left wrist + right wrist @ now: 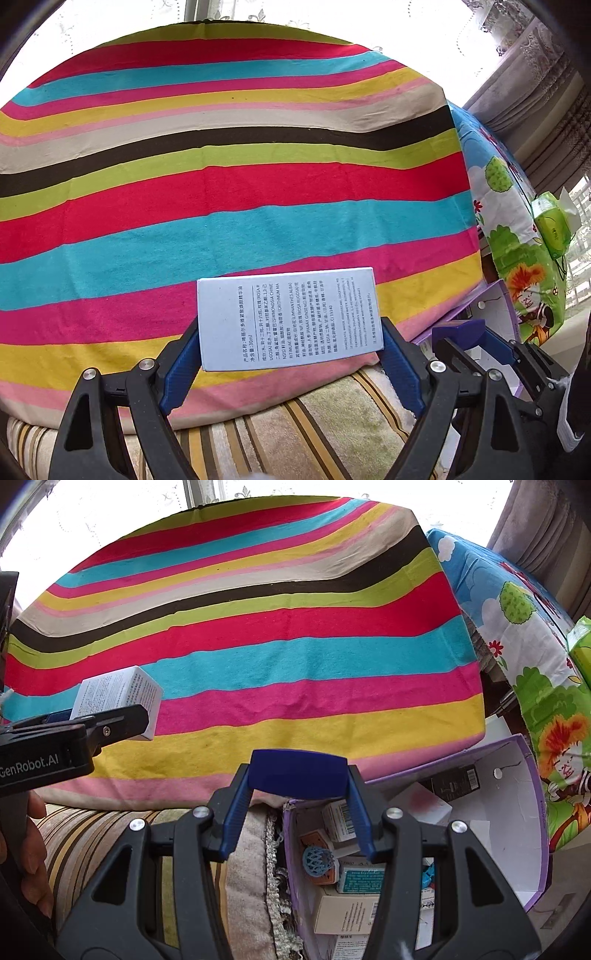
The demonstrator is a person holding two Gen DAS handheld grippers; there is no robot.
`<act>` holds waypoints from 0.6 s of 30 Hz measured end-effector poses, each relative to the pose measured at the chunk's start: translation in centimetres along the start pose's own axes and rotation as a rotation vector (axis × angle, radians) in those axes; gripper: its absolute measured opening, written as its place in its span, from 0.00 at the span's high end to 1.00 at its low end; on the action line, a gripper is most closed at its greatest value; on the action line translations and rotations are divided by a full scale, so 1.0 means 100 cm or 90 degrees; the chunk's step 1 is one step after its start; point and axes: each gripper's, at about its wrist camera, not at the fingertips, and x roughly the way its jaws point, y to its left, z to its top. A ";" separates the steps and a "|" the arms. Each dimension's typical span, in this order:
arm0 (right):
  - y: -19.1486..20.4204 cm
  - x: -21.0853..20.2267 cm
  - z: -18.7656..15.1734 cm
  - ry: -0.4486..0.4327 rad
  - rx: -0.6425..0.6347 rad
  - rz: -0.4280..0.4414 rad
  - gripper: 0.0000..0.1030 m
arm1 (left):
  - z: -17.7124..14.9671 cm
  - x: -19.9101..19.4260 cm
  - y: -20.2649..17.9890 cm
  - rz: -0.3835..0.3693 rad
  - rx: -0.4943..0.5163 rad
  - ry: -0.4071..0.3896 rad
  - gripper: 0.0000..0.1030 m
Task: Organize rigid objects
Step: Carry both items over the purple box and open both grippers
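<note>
With the left gripper (291,354) clamped on a pale box (288,319) and the right gripper (299,812) clamped on a blue block (298,773), either could slip over the striped cloth (236,184).

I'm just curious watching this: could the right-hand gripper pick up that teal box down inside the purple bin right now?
Probably not yet. The right gripper is already shut on a dark blue box, so it's occupied. Otherwise the teal box lies uncovered in the purple bin below.

Fuzzy cloth, cardboard and plastic everywhere
Striped cloth (236,206) looks soft and matt, pale blue carton (290,319) is smooth printed card, ribbed blue plastic pads (400,365) on black plastic
</note>
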 end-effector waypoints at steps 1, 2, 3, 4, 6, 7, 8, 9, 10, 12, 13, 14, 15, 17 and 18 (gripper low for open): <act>-0.005 -0.003 -0.003 0.001 0.004 -0.005 0.48 | -0.003 -0.002 -0.008 -0.008 0.006 0.000 0.14; -0.010 -0.006 -0.006 0.001 0.009 -0.010 0.48 | -0.006 -0.003 -0.014 -0.016 0.011 0.001 0.14; -0.015 -0.009 -0.010 0.002 0.013 -0.016 0.48 | -0.008 -0.004 -0.021 -0.024 0.017 0.002 0.14; -0.020 -0.012 -0.014 0.004 0.017 -0.022 0.48 | -0.012 -0.005 -0.027 -0.031 0.022 0.003 0.14; -0.031 -0.018 -0.023 0.009 0.026 -0.033 0.48 | -0.019 -0.008 -0.040 -0.049 0.035 0.010 0.14; -0.036 -0.021 -0.027 0.011 0.030 -0.039 0.48 | -0.023 -0.008 -0.048 -0.058 0.042 0.014 0.14; -0.042 -0.024 -0.032 0.013 0.036 -0.044 0.48 | -0.027 -0.007 -0.057 -0.067 0.050 0.019 0.14; -0.048 -0.028 -0.036 0.014 0.041 -0.051 0.48 | -0.032 -0.008 -0.064 -0.076 0.059 0.024 0.14; -0.054 -0.031 -0.041 0.016 0.044 -0.059 0.48 | -0.036 -0.009 -0.072 -0.086 0.068 0.027 0.14; -0.065 -0.038 -0.050 0.018 0.055 -0.068 0.48 | -0.044 -0.012 -0.085 -0.105 0.077 0.033 0.14; -0.071 -0.042 -0.055 0.020 0.061 -0.071 0.48 | -0.047 -0.012 -0.091 -0.114 0.081 0.036 0.14; -0.076 -0.046 -0.061 0.021 0.067 -0.073 0.48 | -0.051 -0.013 -0.097 -0.123 0.087 0.039 0.14; -0.082 -0.050 -0.066 0.020 0.073 -0.075 0.48 | -0.056 -0.015 -0.105 -0.129 0.097 0.042 0.14; -0.091 -0.058 -0.075 0.019 0.081 -0.082 0.48 | -0.064 -0.015 -0.121 -0.139 0.118 0.050 0.14; -0.096 -0.062 -0.079 0.017 0.087 -0.086 0.48 | -0.068 -0.014 -0.128 -0.146 0.127 0.056 0.14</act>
